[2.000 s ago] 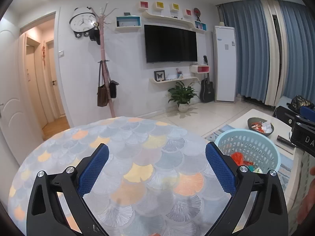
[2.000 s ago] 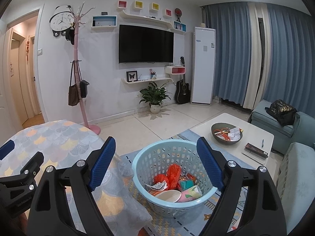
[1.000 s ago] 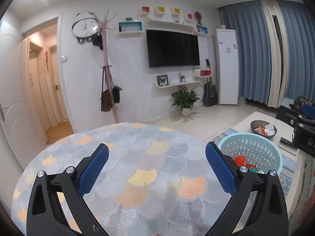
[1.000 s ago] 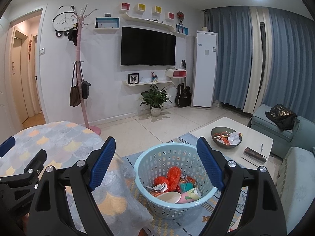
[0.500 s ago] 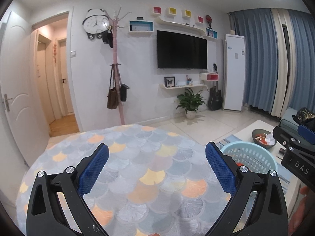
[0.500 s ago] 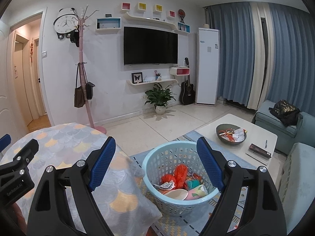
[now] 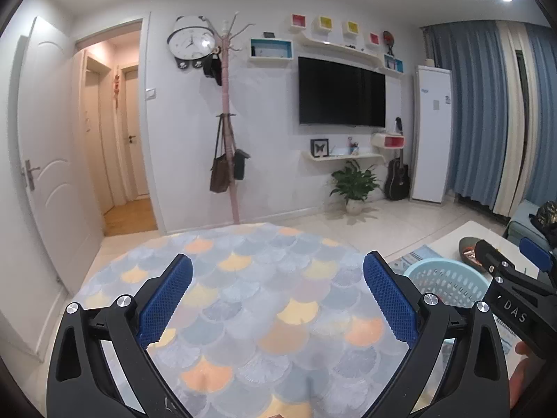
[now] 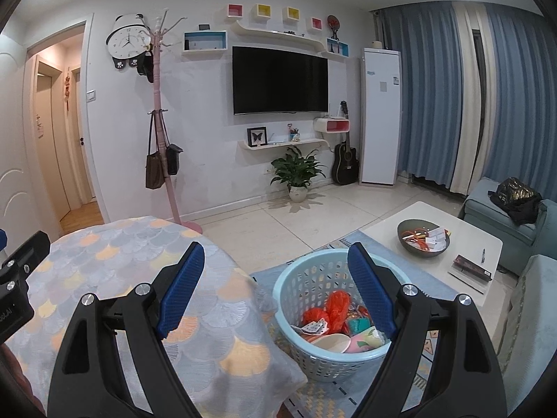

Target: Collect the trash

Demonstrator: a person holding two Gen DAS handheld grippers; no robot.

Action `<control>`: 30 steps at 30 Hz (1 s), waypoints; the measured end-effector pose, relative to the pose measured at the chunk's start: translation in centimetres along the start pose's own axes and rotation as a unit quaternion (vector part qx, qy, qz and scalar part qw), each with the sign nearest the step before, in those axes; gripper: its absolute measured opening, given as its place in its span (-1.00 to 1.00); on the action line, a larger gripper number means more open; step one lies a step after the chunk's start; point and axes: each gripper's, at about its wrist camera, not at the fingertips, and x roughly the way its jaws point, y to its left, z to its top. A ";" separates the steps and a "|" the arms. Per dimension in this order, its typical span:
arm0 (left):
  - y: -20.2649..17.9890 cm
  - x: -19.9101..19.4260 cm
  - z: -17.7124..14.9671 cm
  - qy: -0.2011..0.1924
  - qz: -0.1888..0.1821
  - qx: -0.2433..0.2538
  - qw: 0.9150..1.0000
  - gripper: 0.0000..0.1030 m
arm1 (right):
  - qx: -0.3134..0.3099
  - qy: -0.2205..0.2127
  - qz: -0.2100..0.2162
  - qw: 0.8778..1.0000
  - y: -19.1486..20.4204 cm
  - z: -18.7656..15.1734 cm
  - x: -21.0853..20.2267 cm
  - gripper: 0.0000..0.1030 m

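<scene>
A light blue plastic basket stands on the floor to the right of the round table. It holds trash: orange wrappers, a cup and paper scraps. My right gripper is open and empty, above the table's right edge and the basket. My left gripper is open and empty above the table top, which has a scale-patterned cloth. The basket's rim shows at the right of the left wrist view, beside the right gripper's body.
A white coffee table with a grey bowl of scraps and a remote stands right of the basket. A blue sofa is beyond it. A pink coat stand, a plant and a guitar line the far wall.
Both grippers have drawn back and risen a little, so more of the table and room shows. Both stay open and empty. The basket has not moved.
</scene>
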 end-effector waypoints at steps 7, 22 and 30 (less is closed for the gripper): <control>2.3 0.5 -0.6 0.041 -0.016 -0.034 0.998 0.85 | -0.001 0.027 0.033 0.999 1.7 0.5 1.2 0.56; 9.5 3.2 -2.9 0.100 0.069 -0.043 0.992 0.85 | -0.062 0.083 0.128 0.986 12.3 -0.7 4.5 0.56; 13.4 7.4 -6.9 0.198 0.112 -0.070 0.971 0.85 | -0.129 0.167 0.142 0.967 17.8 -4.9 7.8 0.56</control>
